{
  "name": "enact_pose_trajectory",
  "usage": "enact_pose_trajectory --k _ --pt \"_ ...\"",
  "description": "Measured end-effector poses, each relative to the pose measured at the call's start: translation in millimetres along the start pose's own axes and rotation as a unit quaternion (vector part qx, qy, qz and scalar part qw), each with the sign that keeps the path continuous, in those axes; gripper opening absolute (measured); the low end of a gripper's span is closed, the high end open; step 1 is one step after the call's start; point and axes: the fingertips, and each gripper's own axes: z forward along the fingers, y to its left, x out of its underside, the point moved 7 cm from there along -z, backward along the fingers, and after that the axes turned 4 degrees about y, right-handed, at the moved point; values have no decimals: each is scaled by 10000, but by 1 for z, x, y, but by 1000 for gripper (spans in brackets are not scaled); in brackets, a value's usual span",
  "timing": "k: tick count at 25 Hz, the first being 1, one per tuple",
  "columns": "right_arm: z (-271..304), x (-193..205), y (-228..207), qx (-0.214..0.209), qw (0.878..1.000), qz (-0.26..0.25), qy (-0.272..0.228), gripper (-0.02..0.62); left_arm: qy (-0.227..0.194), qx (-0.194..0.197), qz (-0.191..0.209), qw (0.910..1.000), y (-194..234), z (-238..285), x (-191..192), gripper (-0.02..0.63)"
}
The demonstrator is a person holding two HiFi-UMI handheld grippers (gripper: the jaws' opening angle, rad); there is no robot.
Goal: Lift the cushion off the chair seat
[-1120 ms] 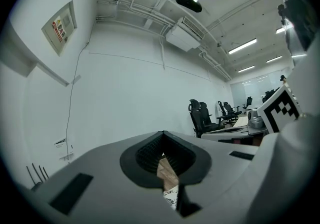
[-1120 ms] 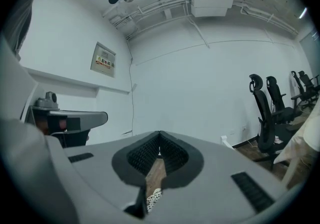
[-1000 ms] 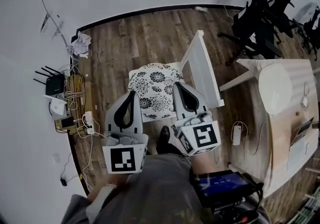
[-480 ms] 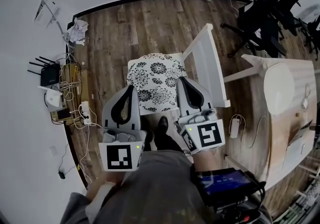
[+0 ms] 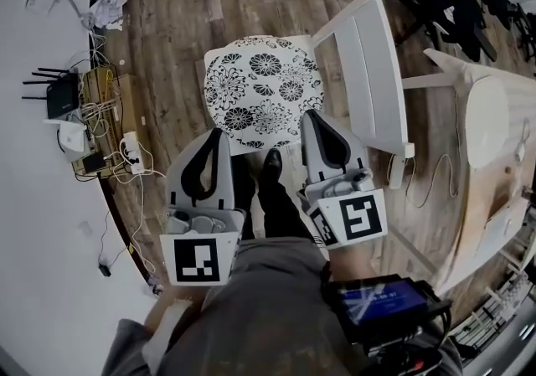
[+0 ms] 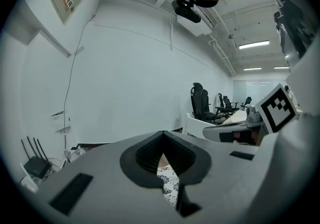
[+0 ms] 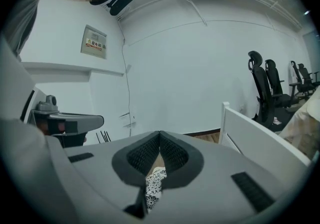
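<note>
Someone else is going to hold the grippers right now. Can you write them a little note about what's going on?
Your left gripper has its jaws together and empty, near the front left corner of the black-and-white flowered square cushion.
Your right gripper has its jaws together and empty, by the cushion's front right edge.
The cushion lies flat on the seat of the white wooden chair.
Done: nothing gripped or lifted yet.
Left: open the jaws, probably grip the near edge, and lift the cushion off.

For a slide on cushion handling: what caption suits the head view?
Left gripper and right gripper, both shut, poised near the floral cushion on the white chair.
</note>
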Motion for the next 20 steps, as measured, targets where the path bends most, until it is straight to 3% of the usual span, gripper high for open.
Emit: enact_pose_trajectory --k 11,20 --pt "9 97 -3 125 9948 469 893 8 908 219 -361 9950 1 8 85 6" --pt "10 118 -8 65 9928 451 1111 8 959 204 -460 9941 0 21 104 6"
